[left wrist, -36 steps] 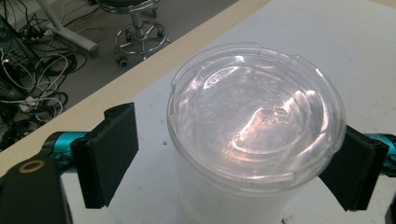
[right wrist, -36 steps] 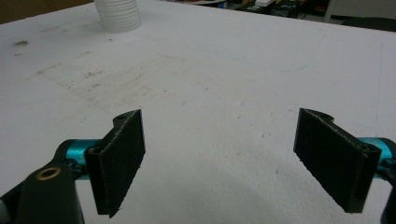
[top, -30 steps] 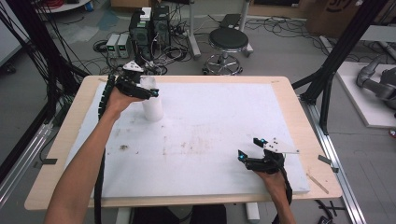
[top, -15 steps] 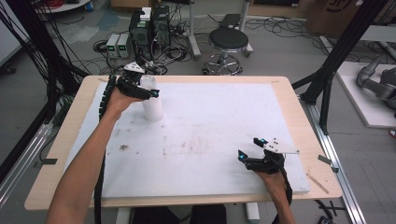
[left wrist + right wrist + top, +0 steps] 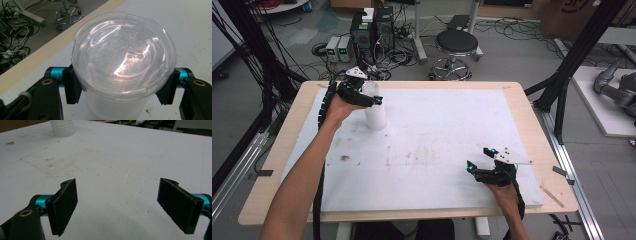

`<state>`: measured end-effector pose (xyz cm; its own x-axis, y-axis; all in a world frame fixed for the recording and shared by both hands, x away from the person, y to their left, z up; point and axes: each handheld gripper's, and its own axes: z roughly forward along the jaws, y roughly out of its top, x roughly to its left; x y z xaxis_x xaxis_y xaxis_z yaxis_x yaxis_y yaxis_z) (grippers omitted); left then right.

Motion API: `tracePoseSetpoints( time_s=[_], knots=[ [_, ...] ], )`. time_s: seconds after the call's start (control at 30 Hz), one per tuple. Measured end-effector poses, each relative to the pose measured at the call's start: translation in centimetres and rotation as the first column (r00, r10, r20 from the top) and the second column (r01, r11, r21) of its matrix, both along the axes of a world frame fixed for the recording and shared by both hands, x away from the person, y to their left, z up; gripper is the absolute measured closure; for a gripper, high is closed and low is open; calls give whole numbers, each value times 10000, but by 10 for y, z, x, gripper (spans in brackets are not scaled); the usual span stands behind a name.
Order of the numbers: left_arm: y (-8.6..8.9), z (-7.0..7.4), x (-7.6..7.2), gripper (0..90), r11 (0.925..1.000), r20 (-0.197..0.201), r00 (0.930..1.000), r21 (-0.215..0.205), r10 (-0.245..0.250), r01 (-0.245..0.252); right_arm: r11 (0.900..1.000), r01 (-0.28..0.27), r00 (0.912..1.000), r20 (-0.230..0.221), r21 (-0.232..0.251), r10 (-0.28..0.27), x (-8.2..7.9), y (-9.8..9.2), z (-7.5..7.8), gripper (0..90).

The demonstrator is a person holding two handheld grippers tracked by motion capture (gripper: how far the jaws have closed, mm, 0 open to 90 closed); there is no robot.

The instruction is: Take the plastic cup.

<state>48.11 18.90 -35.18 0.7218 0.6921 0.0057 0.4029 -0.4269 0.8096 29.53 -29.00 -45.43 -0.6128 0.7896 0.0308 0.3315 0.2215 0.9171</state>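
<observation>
Cup point(image 5: 375, 111) first: from the high view a pale plastic cup with a clear lid stands upright at the far left of the white table point(image 5: 452, 130), and the left gripper point(image 5: 371, 100) sits around its top while the forearm reaches in from below. The right gripper point(image 5: 477, 167) rests low near the front right edge, well apart from the cup, with nothing near its tips.

From the left gripper view, the lid point(image 5: 123, 53) is seated on the cup — its rim lies between the two black pads point(image 5: 72, 86), which have just been closing and now appear to press against the cup wall just under the rim, though the glare makes the contact on the right side hard to confirm.

From the right gripper view, the jaws stand wide with bare table between them and hold nothing; the ribbed base of the cup point(image 5: 62, 128) shows far off at the top left.

Judging by this, the grasp looks made — lifting or moving the cup is what remains.
</observation>
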Motion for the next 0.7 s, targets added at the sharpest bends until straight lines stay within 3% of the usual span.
tracePoseSetpoints(
  time_s=[0.37, 0.7],
  knots=[
    [5, 10, -6, 347, 9997, 284, 9995, -227, 136, -130, 10000, -18, 10000, -34, -18, 18, 0, 0, 0, 166],
    [1, 50, -9, 347, 9994, 866, 9962, -335, 34, -5, 10000, -24, 10000, 32, -45, 24, 0, 0, 0, 166]
  ],
)
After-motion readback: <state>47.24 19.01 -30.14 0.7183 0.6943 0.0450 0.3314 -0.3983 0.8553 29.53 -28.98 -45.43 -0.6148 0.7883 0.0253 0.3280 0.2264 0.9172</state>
